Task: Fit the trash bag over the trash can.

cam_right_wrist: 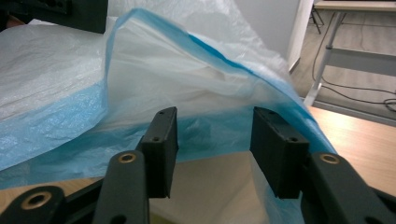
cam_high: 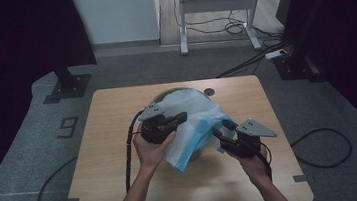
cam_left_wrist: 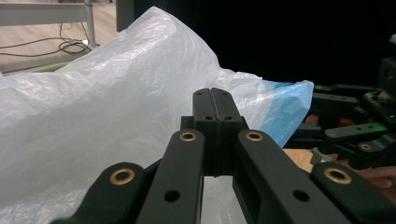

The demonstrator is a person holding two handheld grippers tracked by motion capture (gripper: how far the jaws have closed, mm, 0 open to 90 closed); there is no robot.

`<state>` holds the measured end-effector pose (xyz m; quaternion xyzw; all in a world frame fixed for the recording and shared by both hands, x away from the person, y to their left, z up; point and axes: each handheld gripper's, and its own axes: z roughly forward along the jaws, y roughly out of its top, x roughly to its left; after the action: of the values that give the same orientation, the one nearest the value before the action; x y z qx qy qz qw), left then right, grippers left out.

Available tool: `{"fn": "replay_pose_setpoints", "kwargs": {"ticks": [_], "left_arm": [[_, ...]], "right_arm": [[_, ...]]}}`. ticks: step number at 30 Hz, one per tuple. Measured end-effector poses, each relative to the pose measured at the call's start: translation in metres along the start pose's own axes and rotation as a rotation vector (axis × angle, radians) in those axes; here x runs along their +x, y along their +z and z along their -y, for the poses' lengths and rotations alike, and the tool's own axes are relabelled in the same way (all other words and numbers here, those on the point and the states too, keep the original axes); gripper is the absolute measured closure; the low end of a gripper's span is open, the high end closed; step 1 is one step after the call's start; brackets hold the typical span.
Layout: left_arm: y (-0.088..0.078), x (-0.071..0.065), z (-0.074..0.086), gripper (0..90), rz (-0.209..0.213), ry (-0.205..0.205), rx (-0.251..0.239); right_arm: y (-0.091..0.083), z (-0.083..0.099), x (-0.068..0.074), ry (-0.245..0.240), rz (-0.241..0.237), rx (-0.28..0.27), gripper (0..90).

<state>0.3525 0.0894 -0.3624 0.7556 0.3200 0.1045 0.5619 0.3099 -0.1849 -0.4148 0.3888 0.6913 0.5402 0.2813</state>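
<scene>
A white translucent plastic bag [cam_high: 195,110] with a blue rim [cam_right_wrist: 56,116] is draped over a round green container [cam_high: 168,92] in the middle of the wooden table [cam_high: 115,137]. My left gripper [cam_high: 184,116] is shut, its jaws pressed flat together [cam_left_wrist: 215,93] on the bag's thin film [cam_left_wrist: 116,93] at the top left of the bag. My right gripper [cam_high: 222,128] stands open at the bag's right side. Its two jaws [cam_right_wrist: 212,126] straddle the blue rim at the bag's mouth [cam_right_wrist: 187,79] without touching it. In the left gripper view, the right gripper [cam_left_wrist: 355,135] appears beyond the bag.
A round cable hole [cam_high: 209,92] lies in the table just behind the bag. Beyond the table stand a black stand base [cam_high: 67,87] at left, a white-legged desk [cam_high: 216,1] at back, and cables [cam_high: 322,148] on the grey floor.
</scene>
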Motion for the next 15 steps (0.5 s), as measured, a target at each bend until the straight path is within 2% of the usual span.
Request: {"fn": "replay_pose_setpoints", "kwargs": {"ticks": [2, 8, 11, 15], "left_arm": [[0.001, 0.000, 0.001, 89.9, 0.007, -0.002, 0.002], [0.002, 0.001, 0.003, 89.9, 0.019, -0.007, 0.006], [0.004, 0.000, 0.004, 89.9, 0.024, -0.009, 0.008], [0.005, -0.003, 0.005, 89.9, 0.031, -0.004, 0.008]], "right_arm": [[0.001, 0.003, -0.001, 0.014, -0.023, -0.005, 52.7], [0.000, 0.007, -0.009, 0.104, -0.108, -0.033, 52.6], [-0.003, 0.003, -0.008, 0.112, -0.099, -0.050, 49.5], [-0.004, -0.004, -0.009, 0.143, -0.052, -0.051, 47.6]]}}
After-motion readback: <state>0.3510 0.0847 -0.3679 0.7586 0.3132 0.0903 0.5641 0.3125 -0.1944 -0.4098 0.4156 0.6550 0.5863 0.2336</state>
